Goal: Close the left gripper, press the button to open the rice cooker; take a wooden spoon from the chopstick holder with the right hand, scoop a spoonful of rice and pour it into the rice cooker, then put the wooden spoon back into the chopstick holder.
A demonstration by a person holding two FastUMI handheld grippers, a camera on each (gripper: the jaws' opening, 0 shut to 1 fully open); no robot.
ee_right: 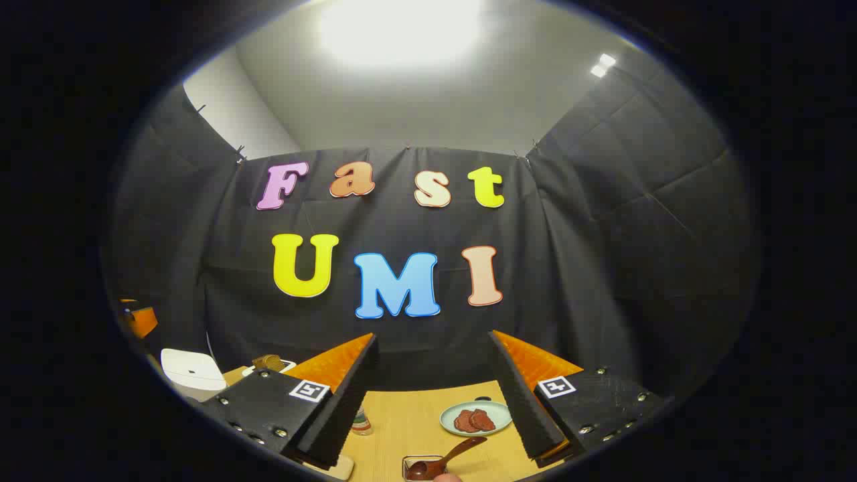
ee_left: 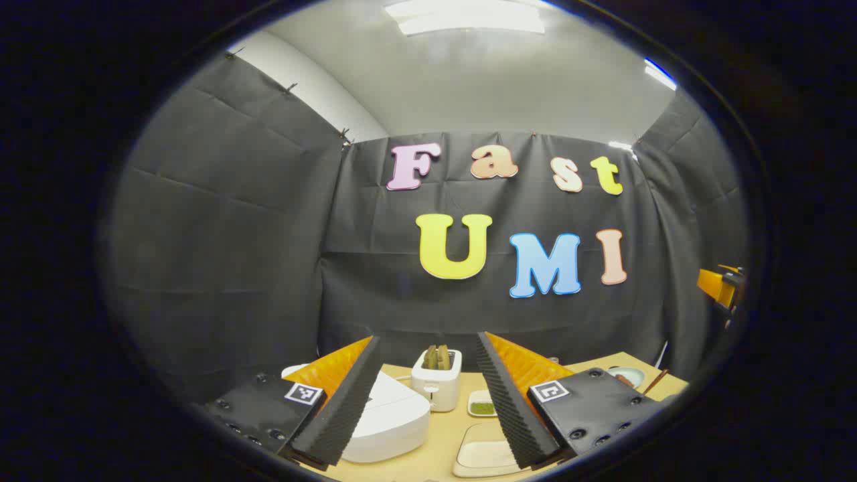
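At the bottom left of the left gripper view, the rice cooker (ee_left: pixel 388 418) is shut; both grippers (ee_left: pixel 428 402) (ee_right: pixel 432 402) spread wide, so we've everything left.

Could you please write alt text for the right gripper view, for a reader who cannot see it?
The right gripper hangs open and empty above a wooden table. Between its fingers lie a plate of reddish food and a wooden spoon resting in a small holder. A white rice cooker sits at far left.
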